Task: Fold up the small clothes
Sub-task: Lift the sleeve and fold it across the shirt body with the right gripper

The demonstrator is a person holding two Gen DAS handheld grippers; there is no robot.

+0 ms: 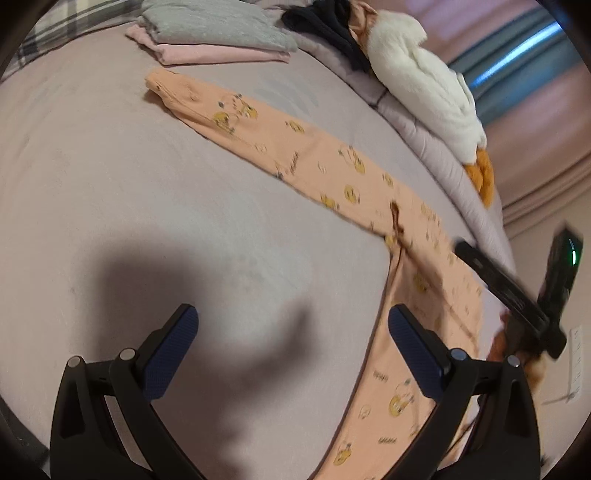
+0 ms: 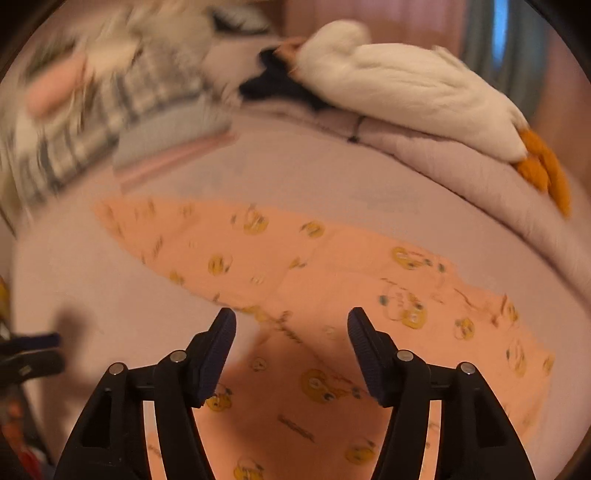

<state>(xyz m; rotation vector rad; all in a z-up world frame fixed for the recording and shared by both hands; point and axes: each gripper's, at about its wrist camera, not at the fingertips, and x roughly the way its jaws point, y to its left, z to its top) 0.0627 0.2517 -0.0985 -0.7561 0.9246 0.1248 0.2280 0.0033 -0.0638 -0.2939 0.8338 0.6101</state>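
Observation:
Peach pyjama trousers [image 1: 332, 162] printed with yellow cartoon birds lie flat on the lilac bed sheet [image 1: 110, 184]. One leg stretches to the upper left and the other bends down toward the camera. My left gripper [image 1: 293, 325] hovers open over bare sheet, with its right pad at the edge of the near leg and nothing between the pads. In the right wrist view my right gripper [image 2: 291, 325] stands open just above the trousers [image 2: 369, 280], its pads apart and pressing on nothing. A black finger [image 1: 491, 273] of the right gripper shows at the right over the trousers' far end.
A folded stack of grey and pink clothes [image 1: 214, 37] sits at the back of the bed. A white plush goose [image 1: 424, 85] with orange feet and a dark garment [image 1: 325, 26] lie along the bed's right edge. A plaid pillow [image 2: 92, 122] is at the back left.

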